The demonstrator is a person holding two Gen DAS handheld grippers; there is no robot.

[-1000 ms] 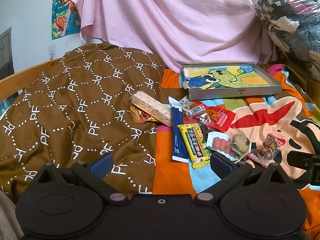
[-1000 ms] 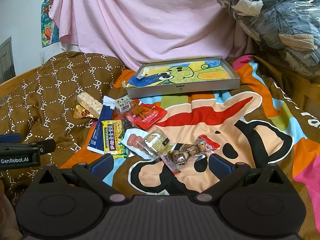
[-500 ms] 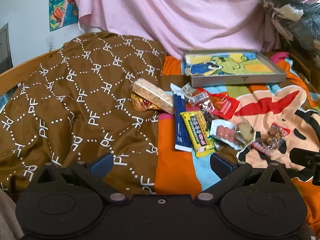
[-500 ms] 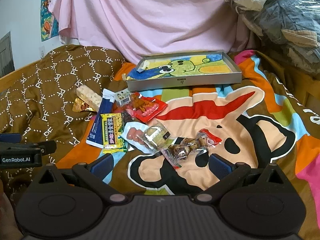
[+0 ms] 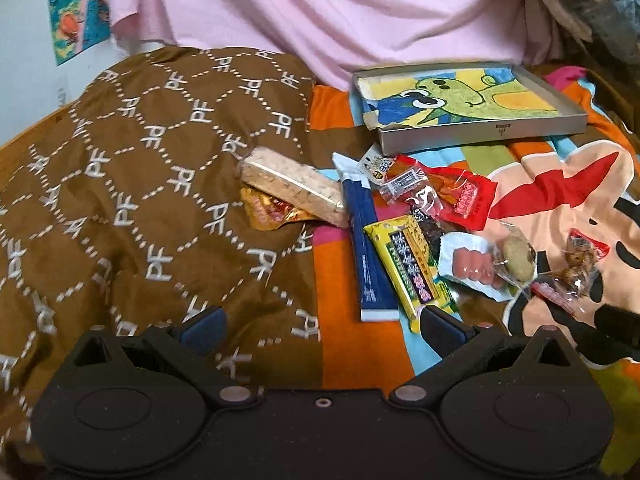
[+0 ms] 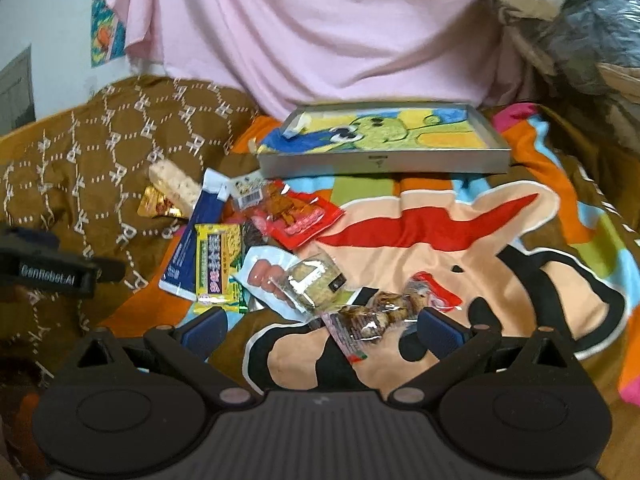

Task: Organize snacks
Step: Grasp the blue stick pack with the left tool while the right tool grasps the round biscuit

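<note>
Both grippers poised wide and empty over a loose heap of snacks; nothing sorted yet.

Left wrist view: the left gripper [image 5: 320, 322] hangs with jaws wide, holding nothing, its right finger just above the near end of the yellow snack bar [image 5: 408, 266]. That bar and the blue packet [image 5: 366, 240] lie side by side, long axes running away from the camera toward the shallow grey box [image 5: 480, 130], presumably the destination. The rice-crisp bar [image 5: 294, 186] lies crosswise over a gold wrapper [image 5: 266, 210].
Right wrist view: the right gripper [image 6: 322, 326] stands equally wide, bracketing the clear nut packet [image 6: 372, 314], whose long axis runs diagonally between the fingers, probably the first pick.
</note>
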